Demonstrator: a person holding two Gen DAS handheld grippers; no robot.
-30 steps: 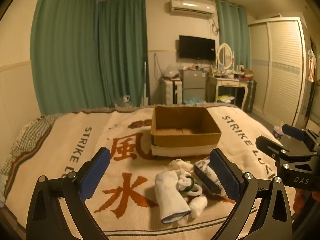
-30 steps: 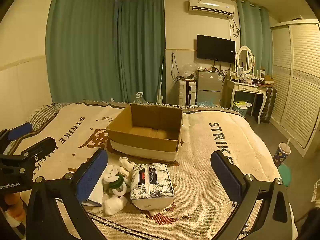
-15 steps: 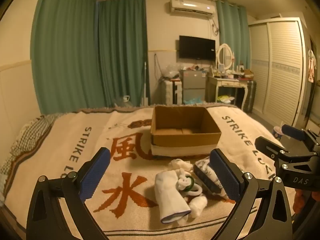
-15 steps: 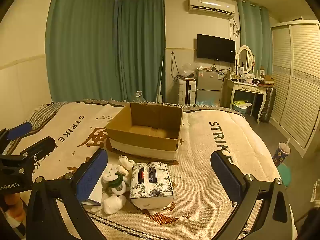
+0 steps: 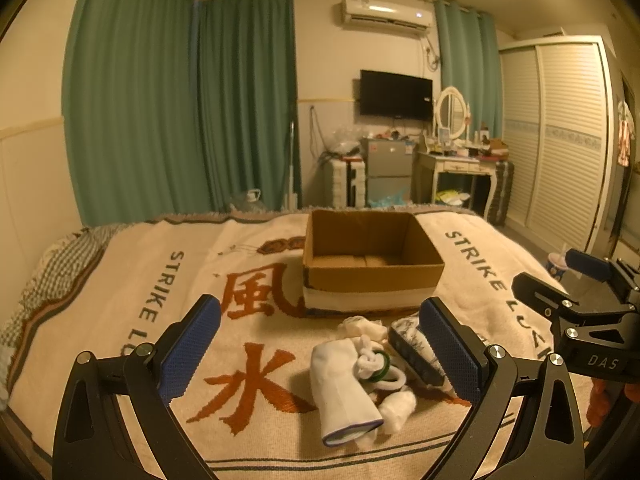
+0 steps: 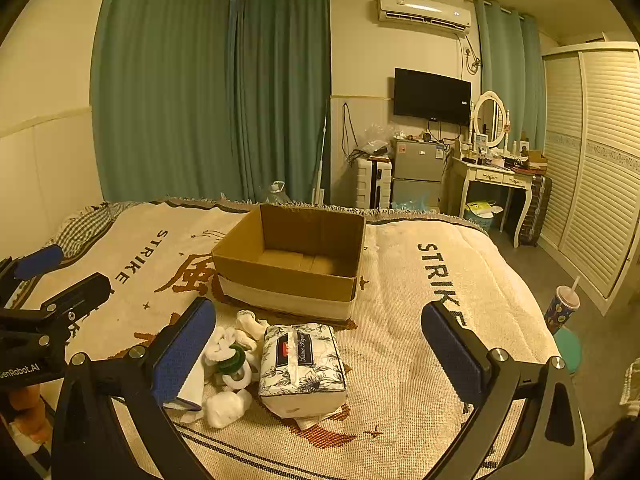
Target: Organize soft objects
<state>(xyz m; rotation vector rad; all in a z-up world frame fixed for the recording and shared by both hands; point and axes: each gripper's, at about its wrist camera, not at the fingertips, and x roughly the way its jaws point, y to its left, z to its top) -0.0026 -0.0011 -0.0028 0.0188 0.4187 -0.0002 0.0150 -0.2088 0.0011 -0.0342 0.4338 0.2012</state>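
Note:
An open, empty cardboard box (image 5: pixel 372 264) (image 6: pixel 292 258) stands on the bed blanket. In front of it lies a pile of soft things: a white folded sock (image 5: pixel 342 392), small white balls and rings with a green ring (image 5: pixel 380 366) (image 6: pixel 232 362), and a floral tissue pack (image 6: pixel 302 364) (image 5: pixel 412 346). My left gripper (image 5: pixel 320 350) is open and empty, held above the near edge of the bed facing the pile. My right gripper (image 6: pixel 320 354) is open and empty, with the tissue pack between its fingers in view but farther away.
The cream blanket (image 6: pixel 408 292) with "STRIKE" lettering covers the bed. Green curtains, a TV, a small fridge and a dressing table (image 6: pixel 492 178) stand at the far wall. A cup with a straw (image 6: pixel 562 308) sits on a stool right of the bed.

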